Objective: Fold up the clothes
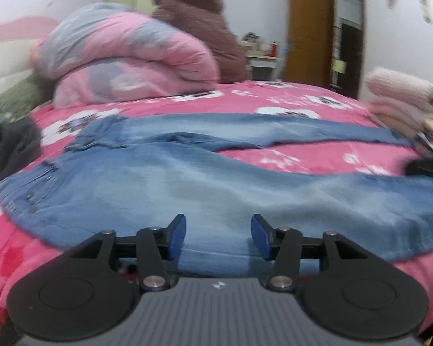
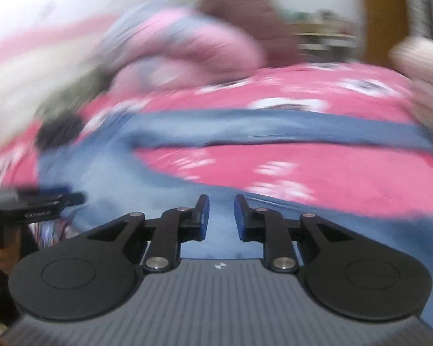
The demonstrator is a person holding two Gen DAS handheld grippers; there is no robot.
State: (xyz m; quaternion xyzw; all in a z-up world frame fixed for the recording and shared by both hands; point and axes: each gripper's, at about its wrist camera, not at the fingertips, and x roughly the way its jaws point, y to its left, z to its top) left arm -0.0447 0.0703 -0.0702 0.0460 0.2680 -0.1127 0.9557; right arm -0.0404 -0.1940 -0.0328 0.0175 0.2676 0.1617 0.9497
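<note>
jeans (image 1: 164, 184): spread flat on pink bed cover (image 1: 288, 158), legs apart.
left gripper (image 1: 218, 235): i see jaws parted over denim, nothing held.
right gripper (image 2: 221, 216): narrow gap, empty.

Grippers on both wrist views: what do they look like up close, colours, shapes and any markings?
Both match. The left gripper and right gripper have black linkage arms with silver pivot pins, round black discs at each side, and blue pads on the fingers. The body is ribbed grey with a small white logo. No cables or sleeves are visible. The right wrist view is motion-blurred.
</note>
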